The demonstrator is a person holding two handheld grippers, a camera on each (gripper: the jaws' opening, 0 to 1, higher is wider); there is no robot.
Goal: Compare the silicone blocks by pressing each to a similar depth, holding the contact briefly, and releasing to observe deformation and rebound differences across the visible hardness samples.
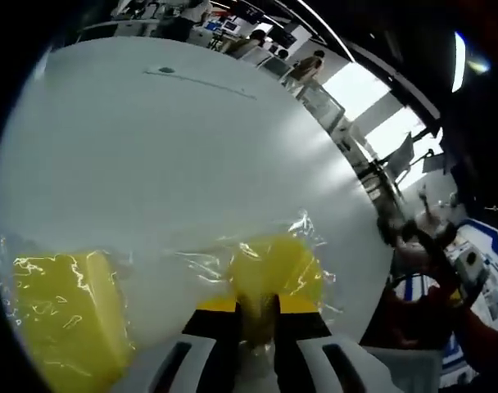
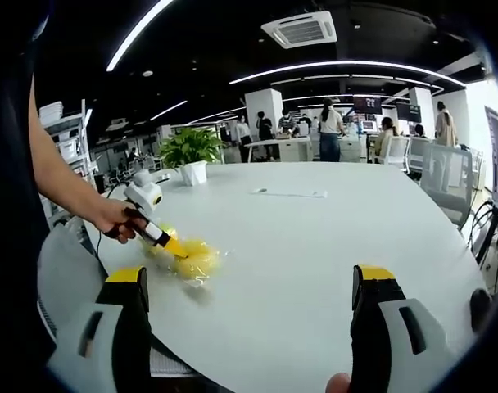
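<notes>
1. In the left gripper view, the left tool [image 1: 257,315] is seen at the bottom, and its two jaws are closed on a yellow block [image 1: 275,266] wrapped in clear plastic.
2. The near part of that block is hidden between the jaws, so how far it is squashed cannot be told.
3. A second yellow block [image 1: 65,315] in crinkly wrap is seen on the white worktop [image 1: 192,155], off to the left and apart from the first one. Its lower edge is cut off by the dark rim.
4. In the right gripper view, the right tool [image 2: 249,307] is held above the worktop edge with its jaws wide apart and nothing between them.
5. In that same view, the left tool is held by a hand [image 2: 110,219], and its yellow tip is placed on the wrapped blocks. There the blocks are small and shiny, so they cannot be told apart.
6. A potted plant [image 2: 188,153] is seen at the far side of the worktop.
7. People are seen far behind, too small to make out.
</notes>
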